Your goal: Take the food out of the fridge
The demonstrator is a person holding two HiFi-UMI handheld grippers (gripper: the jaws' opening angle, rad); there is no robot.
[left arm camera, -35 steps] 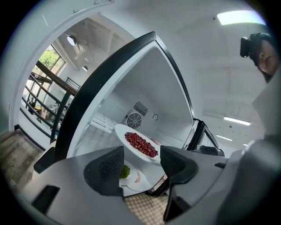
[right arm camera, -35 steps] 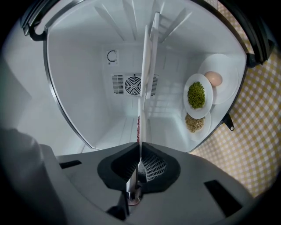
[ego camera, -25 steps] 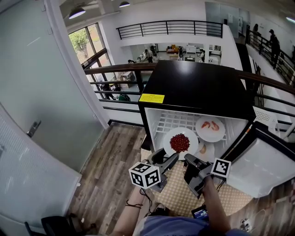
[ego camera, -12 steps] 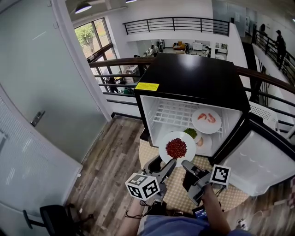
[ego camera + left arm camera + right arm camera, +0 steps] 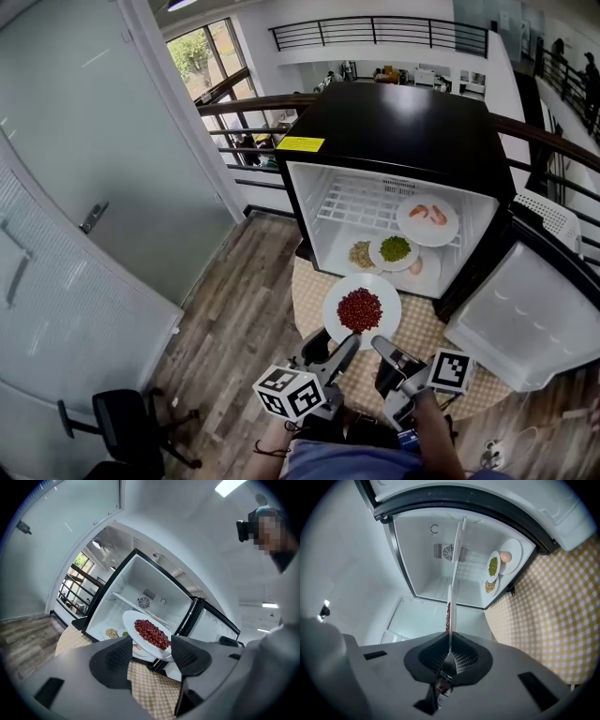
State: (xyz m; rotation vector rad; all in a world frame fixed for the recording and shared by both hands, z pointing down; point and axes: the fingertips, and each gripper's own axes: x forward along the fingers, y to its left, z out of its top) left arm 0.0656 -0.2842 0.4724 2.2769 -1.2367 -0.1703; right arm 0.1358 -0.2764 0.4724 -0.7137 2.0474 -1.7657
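Observation:
A white plate of red beans [image 5: 361,309] hangs in front of the open fridge [image 5: 394,141], over the checked mat. My right gripper [image 5: 382,347] is shut on the plate's near rim; in the right gripper view the plate [image 5: 450,603] stands edge-on, pinched between the pads [image 5: 449,654]. My left gripper [image 5: 330,349] is open just left of that grip. In the left gripper view its jaws [image 5: 150,656] stand apart with the plate [image 5: 149,632] above the gap. Inside the fridge remain a shrimp plate [image 5: 427,217], a plate of greens [image 5: 395,249] and a beige dish [image 5: 362,254].
The fridge door [image 5: 525,319] swings open to the right. The yellow checked mat [image 5: 422,342] lies under the fridge front. A glass wall [image 5: 84,187] runs along the left, with an office chair [image 5: 127,422] near it. Wooden floor [image 5: 234,300] lies between them.
Both grippers and the bean plate have drawn back out of the fridge toward me. The plates of greens and beige food behind it have come into view.

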